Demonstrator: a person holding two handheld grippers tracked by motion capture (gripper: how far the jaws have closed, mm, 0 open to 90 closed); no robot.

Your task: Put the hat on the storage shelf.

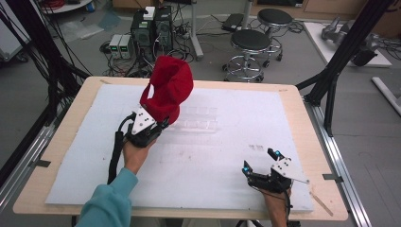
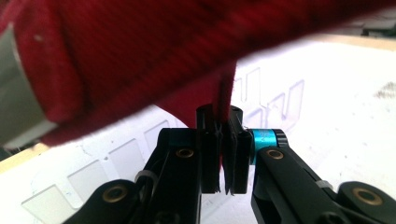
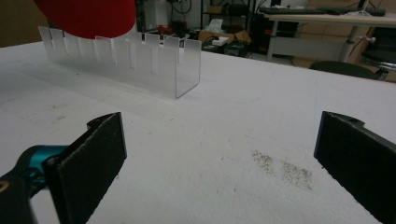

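A red knitted hat (image 1: pixel 168 87) hangs in the air over the left middle of the white mat, held up by its lower edge. My left gripper (image 1: pixel 158 124) is shut on that edge; in the left gripper view the red fabric (image 2: pixel 140 51) is pinched between the two black pads (image 2: pixel 223 140). A clear plastic slotted rack (image 1: pixel 198 120) lies on the mat just right of the hat, and its slotted wall (image 3: pixel 135 63) stands ahead in the right gripper view. My right gripper (image 1: pixel 261 161) rests near the mat's front right, jaws wide open and empty.
The white foam mat (image 1: pixel 227 142) covers a wooden table (image 1: pixel 302 118). Black frame posts (image 1: pixel 345 52) rise at the table's right and left sides. Stools (image 1: pixel 248 45) and computer boxes (image 1: pixel 151 28) stand on the floor beyond the far edge.
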